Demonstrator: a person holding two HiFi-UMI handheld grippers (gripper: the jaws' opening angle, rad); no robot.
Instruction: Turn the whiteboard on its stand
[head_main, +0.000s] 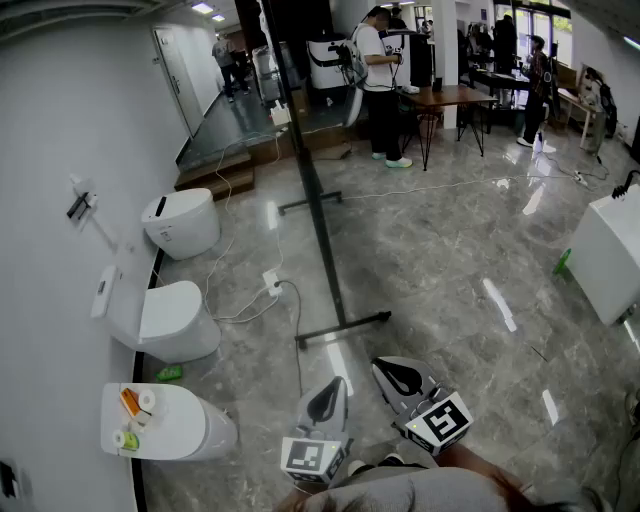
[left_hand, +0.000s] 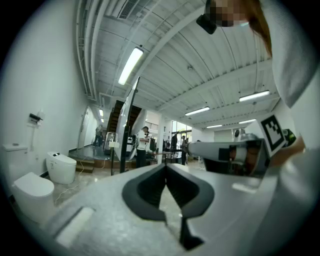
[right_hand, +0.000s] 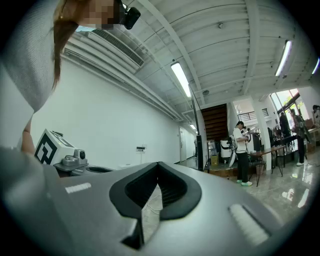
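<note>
whiteboard (head_main: 291, 100) feet show only in head view; left gripper (head_main: 335, 388), right gripper (head_main: 388, 370) jaws together

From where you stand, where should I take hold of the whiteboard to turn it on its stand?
Probably by its near upright edge. The whiteboard stands edge-on to you, so that thin edge faces you above the stand's foot. Come straight from the front with one jaw on each face. The left gripper and right gripper are both shut and empty, so open one first.

Bright ceiling strip lights (left_hand: 131, 65) glare off the glossy floor (head_main: 500, 300); gripper views warp at edges.
</note>
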